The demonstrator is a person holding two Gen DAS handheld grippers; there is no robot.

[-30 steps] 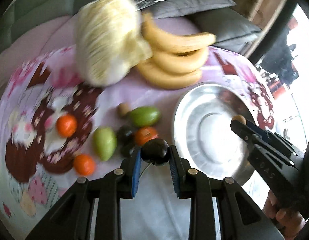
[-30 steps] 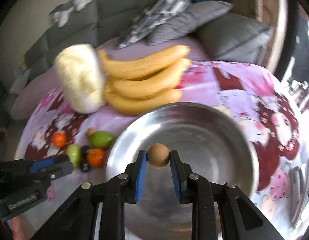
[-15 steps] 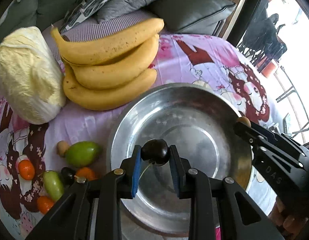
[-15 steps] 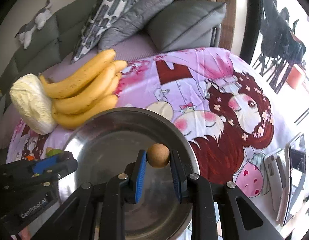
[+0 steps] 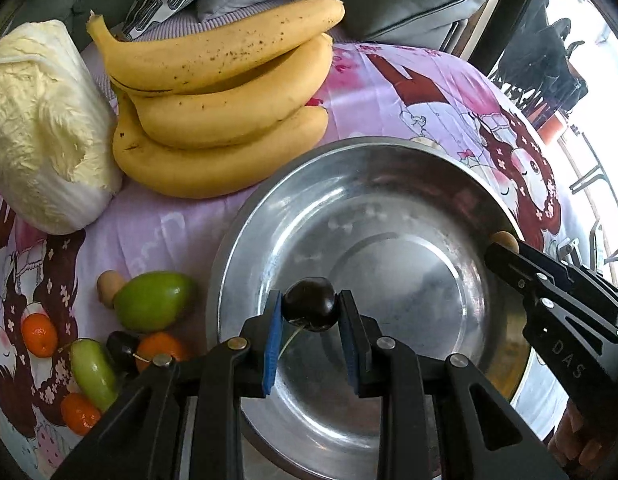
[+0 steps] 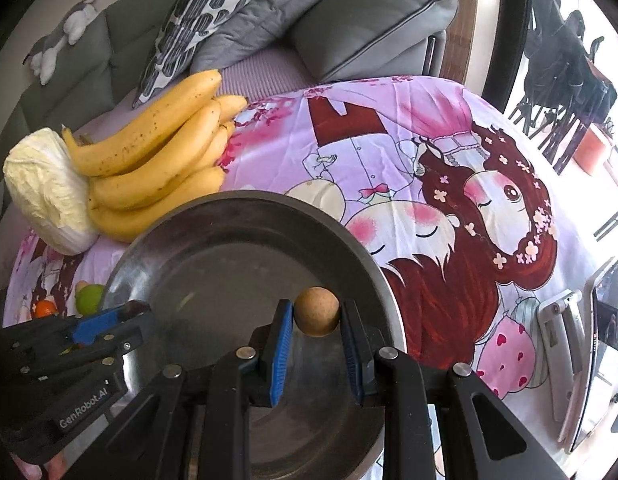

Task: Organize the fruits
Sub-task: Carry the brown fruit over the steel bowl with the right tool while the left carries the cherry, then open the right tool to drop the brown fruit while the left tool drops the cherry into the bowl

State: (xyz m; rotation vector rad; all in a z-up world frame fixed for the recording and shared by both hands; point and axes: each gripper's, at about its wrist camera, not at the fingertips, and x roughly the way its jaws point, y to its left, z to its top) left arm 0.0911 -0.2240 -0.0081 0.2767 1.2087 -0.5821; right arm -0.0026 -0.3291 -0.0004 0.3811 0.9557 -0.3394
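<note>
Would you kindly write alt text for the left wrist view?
The left gripper holds a dark cherry over an empty metal bowl on a pink cartoon cloth. Bananas and a cabbage lie behind; small green and orange fruits sit left. The right gripper holds a tan round fruit at the bowl's right rim.

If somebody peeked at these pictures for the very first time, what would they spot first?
Probably the big shiny round metal bowl in the middle, empty, with both grippers over it: the left gripper pinches a dark round cherry, and the right gripper pinches a small tan round fruit. Next comes the bunch of spotty yellow bananas behind the bowl, beside a pale leafy cabbage on the pink cartoon-print cloth.
</note>
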